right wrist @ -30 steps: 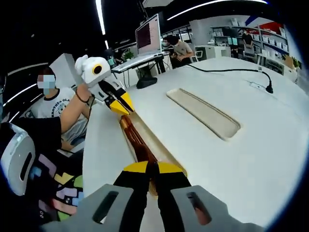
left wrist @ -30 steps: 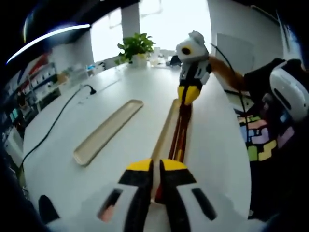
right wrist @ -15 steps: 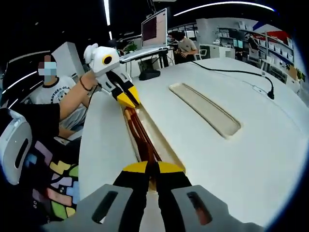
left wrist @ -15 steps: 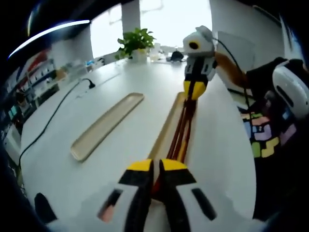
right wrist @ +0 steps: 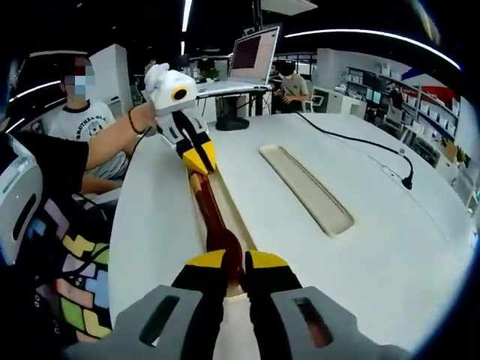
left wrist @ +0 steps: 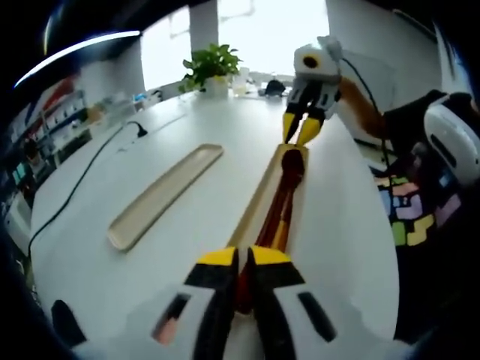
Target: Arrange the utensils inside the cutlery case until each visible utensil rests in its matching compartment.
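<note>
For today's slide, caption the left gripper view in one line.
Left gripper clamps brown utensils in the tray; right gripper opens above.

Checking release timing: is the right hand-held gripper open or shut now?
Open. In the left gripper view, the right hand-held gripper has its yellow jaws spread apart above the far end of the cutlery case.

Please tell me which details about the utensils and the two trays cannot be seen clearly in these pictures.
- Utensils: dark, overlapping, blurred in both views; kind and number unclear.
- Near end of their tray: hidden by the right gripper; in the left gripper view by the left gripper.
- Compartments: none discernible.
- Other tray: contents too shallow to tell.
</note>
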